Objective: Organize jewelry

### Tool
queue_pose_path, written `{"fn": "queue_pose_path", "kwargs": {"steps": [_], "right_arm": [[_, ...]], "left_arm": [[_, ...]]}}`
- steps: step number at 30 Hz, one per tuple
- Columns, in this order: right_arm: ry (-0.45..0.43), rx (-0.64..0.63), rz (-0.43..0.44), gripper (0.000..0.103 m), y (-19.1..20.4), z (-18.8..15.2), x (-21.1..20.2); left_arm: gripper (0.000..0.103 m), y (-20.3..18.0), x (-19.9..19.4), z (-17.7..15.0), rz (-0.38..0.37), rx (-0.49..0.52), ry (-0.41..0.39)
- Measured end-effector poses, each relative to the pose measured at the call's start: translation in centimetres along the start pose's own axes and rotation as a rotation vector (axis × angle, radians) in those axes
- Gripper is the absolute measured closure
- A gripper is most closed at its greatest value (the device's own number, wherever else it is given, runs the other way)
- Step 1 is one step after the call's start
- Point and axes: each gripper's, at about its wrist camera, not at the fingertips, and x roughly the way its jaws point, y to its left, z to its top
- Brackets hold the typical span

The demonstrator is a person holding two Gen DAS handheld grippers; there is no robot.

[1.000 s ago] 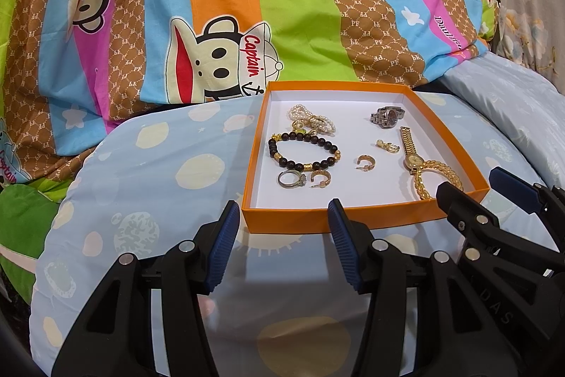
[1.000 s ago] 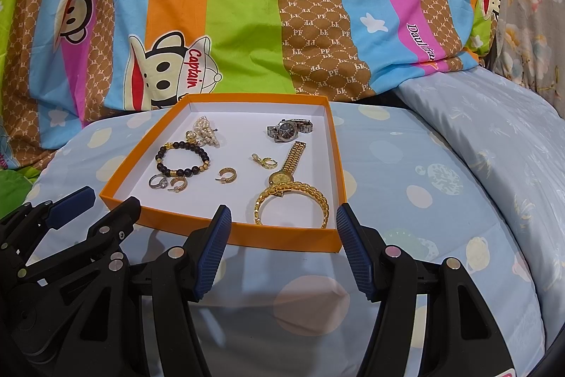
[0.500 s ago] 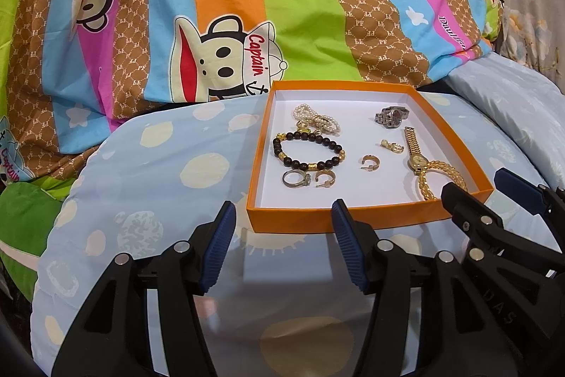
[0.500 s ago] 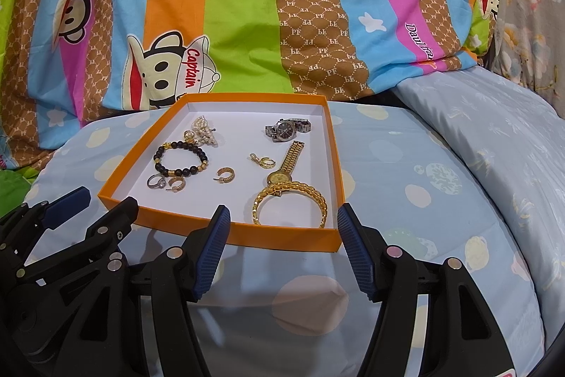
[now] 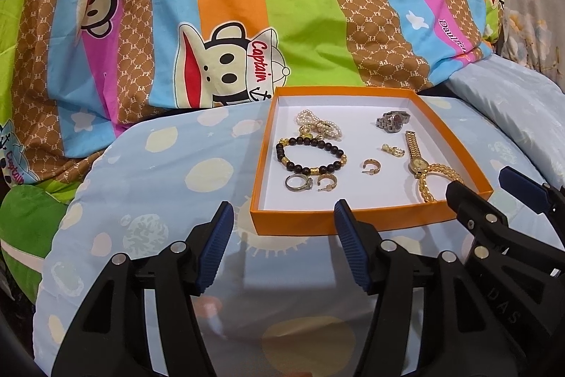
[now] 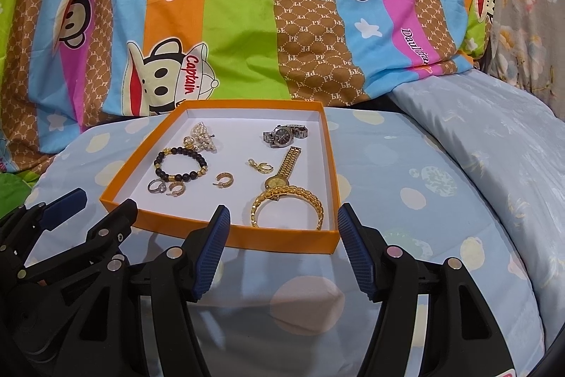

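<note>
- Left wrist view: the left gripper (image 5: pixel 282 221) hovers just short of the near edge of the orange box (image 5: pixel 353 219), fingers spread wide and holding nothing. The box rests on a pale blue spotted pillow (image 5: pixel 141 172), with a striped monkey-print quilt (image 5: pixel 247 6) banked behind it.
- Inside, near the box's far left corner, lies a pearl bracelet (image 5: pixel 319 124); just in front of it is a black bead bracelet (image 5: pixel 310 155), and by the near left edge a silver ring (image 5: pixel 298 182) lies beside a gold hoop earring (image 5: pixel 326 183).
- Mid-box lie a second hoop earring (image 5: pixel 371 165) and a small gold clip earring (image 5: pixel 392 150). A silver watch (image 5: pixel 392 121) sits toward the far right corner, and a gold watch (image 5: pixel 416 154) runs along the right edge.
- The right gripper (image 5: pixel 476 186) comes in at the box's near right corner and hides part of the gold piece there.
- Against a second ago, this camera has drawn slightly back and left; no piece has shifted.
- Right wrist view: the right gripper (image 6: pixel 280 228) sits at the box's near edge, fingers wide and empty, in line with the gold chain bracelet (image 6: pixel 287 202) by the near right corner. The left gripper (image 6: pixel 95 205) stands off the near left corner, also spread.
- This view has barely changed, and the layout inside the box is the same.
- All the jewelry lies in the box, like pieces roughly grouped. This fits either a sort that is complete or one with regrouping to come; I cannot tell which.
</note>
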Motion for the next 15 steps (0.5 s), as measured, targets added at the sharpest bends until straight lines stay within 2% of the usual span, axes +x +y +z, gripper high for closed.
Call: {"fn": "queue_pose_path", "kwargs": {"steps": [2, 15], "right_arm": [[0.001, 0.001, 0.001, 0.040, -0.04, -0.01, 0.01], [0.002, -0.003, -0.002, 0.040, 0.07, -0.02, 0.07]], "left_arm": [[0.040, -0.07, -0.09, -0.09, 0.015, -0.005, -0.001], [0.040, -0.55, -0.14, -0.12, 0.028, -0.002, -0.002]]}}
